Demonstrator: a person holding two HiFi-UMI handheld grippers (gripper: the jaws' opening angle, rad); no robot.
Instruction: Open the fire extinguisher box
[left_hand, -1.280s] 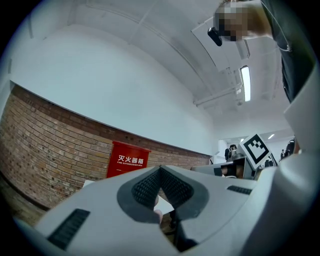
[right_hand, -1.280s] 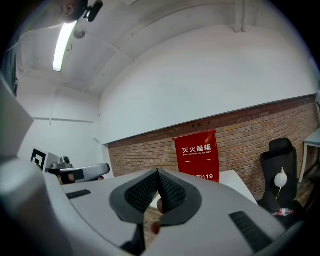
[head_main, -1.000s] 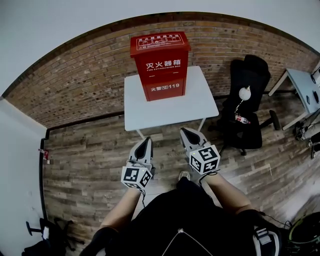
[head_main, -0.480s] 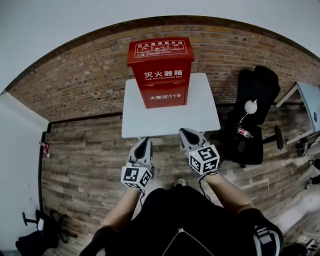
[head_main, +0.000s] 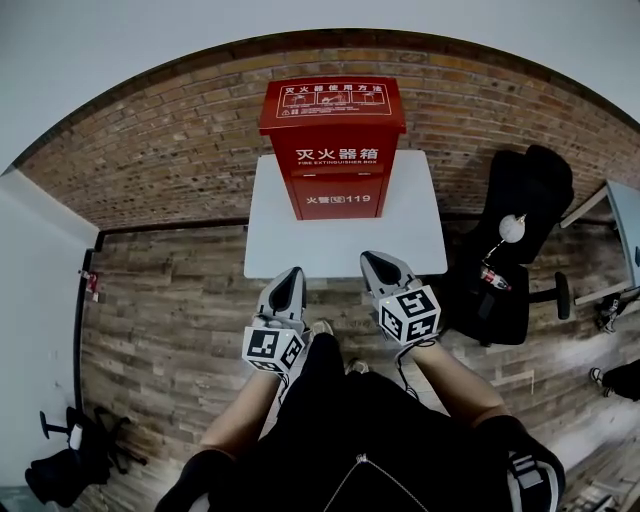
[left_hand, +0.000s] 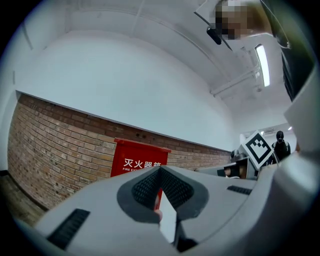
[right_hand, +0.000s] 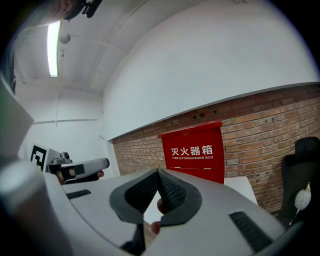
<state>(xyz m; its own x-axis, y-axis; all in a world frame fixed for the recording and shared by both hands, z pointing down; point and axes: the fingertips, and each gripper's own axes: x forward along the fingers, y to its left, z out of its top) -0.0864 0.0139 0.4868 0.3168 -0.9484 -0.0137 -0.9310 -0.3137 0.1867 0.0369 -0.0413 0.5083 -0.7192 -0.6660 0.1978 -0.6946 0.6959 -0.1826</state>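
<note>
A red fire extinguisher box (head_main: 333, 145) with white lettering stands closed and upright on a small white table (head_main: 420, 225) against the brick wall. It also shows ahead in the left gripper view as the red box (left_hand: 137, 160) and in the right gripper view as the red box (right_hand: 195, 150). My left gripper (head_main: 290, 276) hovers just short of the table's front edge, shut and holding nothing. My right gripper (head_main: 372, 262) is beside it at the table's front edge, also shut and holding nothing. Both point level toward the box, well apart from it.
A black office chair (head_main: 510, 250) stands right of the table with a small bottle (head_main: 490, 272) on it. A grey desk edge (head_main: 625, 215) is at the far right. A wooden plank floor (head_main: 170, 310) lies around. Dark gear (head_main: 70, 460) lies at the lower left.
The person has walked toward the table: box and table have come closer and lower in the head view, and both grippers now reach the table's front edge. Jaws stay shut.
</note>
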